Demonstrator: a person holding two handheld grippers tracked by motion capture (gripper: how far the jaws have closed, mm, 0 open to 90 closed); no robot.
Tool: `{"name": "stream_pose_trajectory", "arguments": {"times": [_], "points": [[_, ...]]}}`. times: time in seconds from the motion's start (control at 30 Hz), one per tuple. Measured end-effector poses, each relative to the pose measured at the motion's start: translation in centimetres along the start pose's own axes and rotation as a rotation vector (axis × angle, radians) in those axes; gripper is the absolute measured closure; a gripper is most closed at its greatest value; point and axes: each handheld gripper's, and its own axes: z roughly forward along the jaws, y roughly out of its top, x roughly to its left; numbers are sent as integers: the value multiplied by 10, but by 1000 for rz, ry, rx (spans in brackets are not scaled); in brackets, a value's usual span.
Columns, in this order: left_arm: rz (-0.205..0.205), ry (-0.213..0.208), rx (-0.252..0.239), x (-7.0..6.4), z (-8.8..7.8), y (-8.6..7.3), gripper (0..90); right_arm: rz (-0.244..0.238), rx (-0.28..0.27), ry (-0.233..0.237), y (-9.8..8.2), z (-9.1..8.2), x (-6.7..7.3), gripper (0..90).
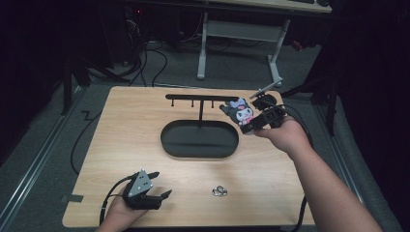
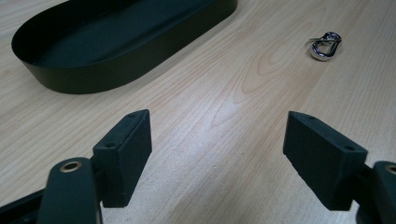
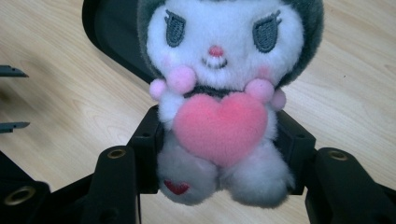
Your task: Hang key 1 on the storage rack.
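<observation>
A white-faced plush toy (image 3: pixel 219 107) with a dark hood and pink heart is clamped by the right gripper (image 3: pixel 219 154); the left gripper (image 2: pixel 217 158) is held wide open, empty.

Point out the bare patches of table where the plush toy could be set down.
Bare wood lies left of the black oval tray, up to the table's left edge, and between the tray's front rim and the metal ring. The back middle is crowded: the hook stand rises there, with the plush toy beside it in the right gripper.
</observation>
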Motion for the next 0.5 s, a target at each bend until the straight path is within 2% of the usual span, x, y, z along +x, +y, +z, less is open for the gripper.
{"name": "stream_pose_trajectory", "arguments": {"times": [0.27,0.5], "points": [[8,-2,4,-1,1,0,243,10,-21,-16,9,0,-1,473],[13,-1,7,-1,1,0,243,29,-44,-16,14,0,-7,473]]}}
